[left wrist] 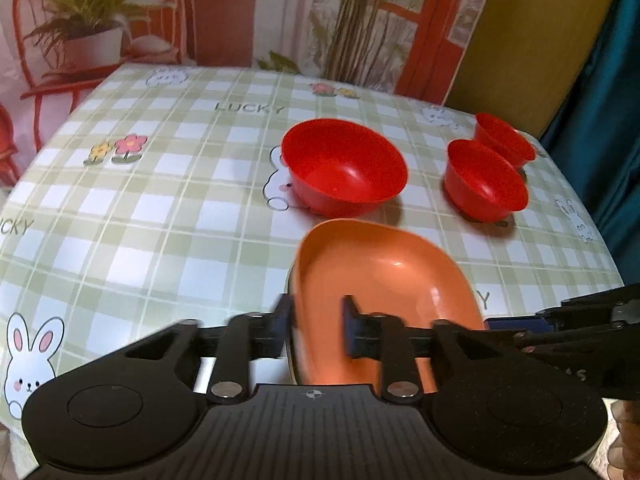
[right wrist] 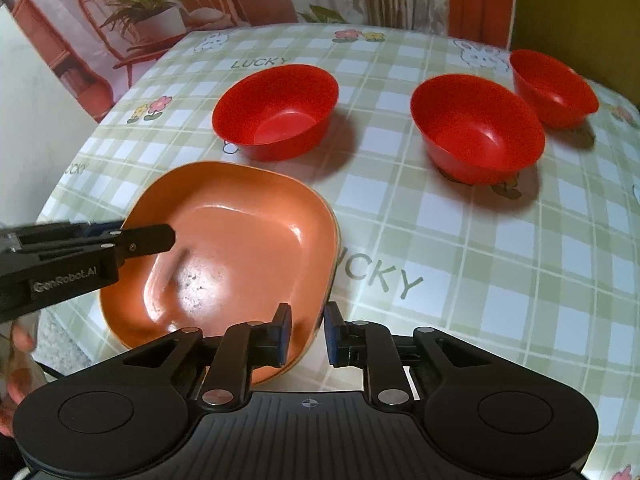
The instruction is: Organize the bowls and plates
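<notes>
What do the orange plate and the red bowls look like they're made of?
Orange plate: probably glossy plastic or melamine; bright glare patches, rounded moulded rim, with scuffs in the base. Red bowls, e.g. and: likely thin moulded plastic, uniform colour with soft highlights. Glazed ceramic can't be ruled out.

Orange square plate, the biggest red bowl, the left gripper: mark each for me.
Orange square plastic plate [right wrist: 240, 240]: right wrist view, on its glossy inner floor.
Largest red plastic bowl [right wrist: 280, 120]: right wrist view, on its inside bottom.
Left gripper [left wrist: 316, 328]: left wrist view, midway between its fingertips, straddling the plate's rim.
</notes>
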